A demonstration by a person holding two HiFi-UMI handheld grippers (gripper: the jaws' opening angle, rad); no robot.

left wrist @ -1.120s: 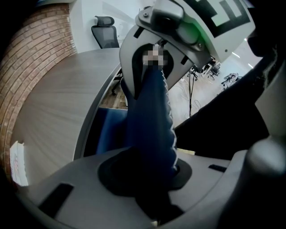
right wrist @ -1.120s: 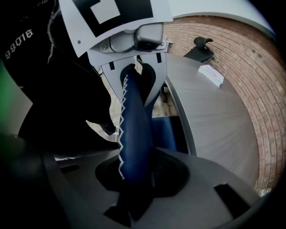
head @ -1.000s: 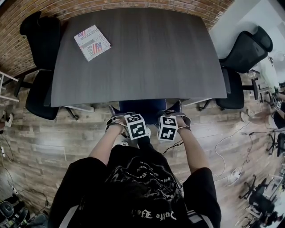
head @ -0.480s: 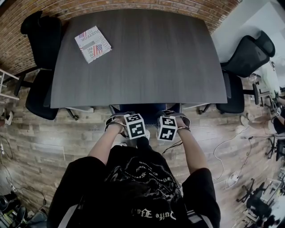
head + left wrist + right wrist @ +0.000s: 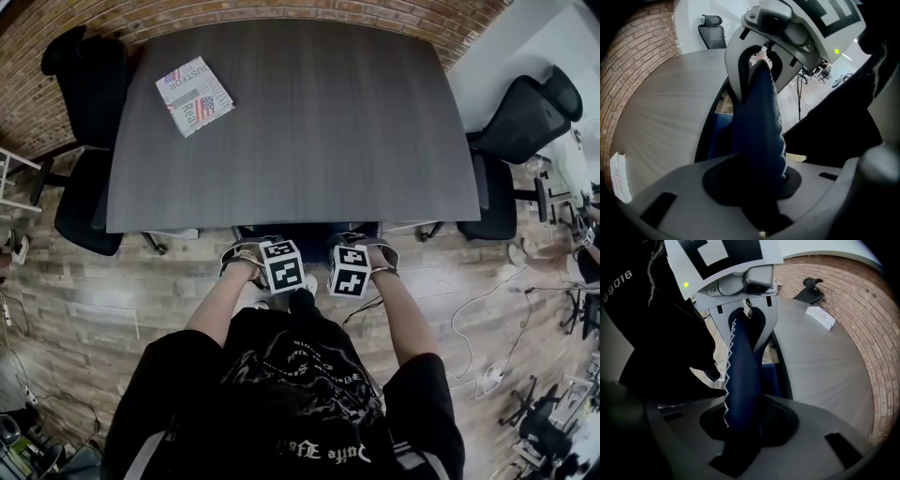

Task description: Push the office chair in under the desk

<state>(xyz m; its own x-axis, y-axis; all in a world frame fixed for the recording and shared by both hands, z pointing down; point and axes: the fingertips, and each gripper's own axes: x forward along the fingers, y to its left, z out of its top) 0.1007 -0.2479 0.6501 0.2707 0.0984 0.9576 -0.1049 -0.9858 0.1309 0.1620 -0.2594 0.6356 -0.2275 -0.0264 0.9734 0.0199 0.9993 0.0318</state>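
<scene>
1. The desk (image 5: 309, 122) has a dark grey wood-grain top and serves as the landmark for everything else.
2. The office chair (image 5: 305, 230) is blue. It sits at the middle of the desk's near edge with its seat hidden beneath the top, and only a narrow strip of the backrest shows just beside that edge.
3. The left gripper (image 5: 757, 180) points steeply down at the near edge of the desk, its jaws clenched on the top rim of the backrest.
4. The right gripper (image 5: 740, 420) is just beside it along the same edge. Its jaws are likewise grasping the backrest rim, where white zigzag stitching runs.
5. A book (image 5: 194, 89) with a flag on its cover lies flat on the desk's far left corner.
6. A black chair (image 5: 89, 141) stands at the desk's left end, and a second black chair (image 5: 520, 131) stands at its right end.
7. A brick wall (image 5: 281, 11) runs behind the desk's far edge.
8. The person stands at the near side of the desk, on the wooden floor (image 5: 122, 281).
</scene>
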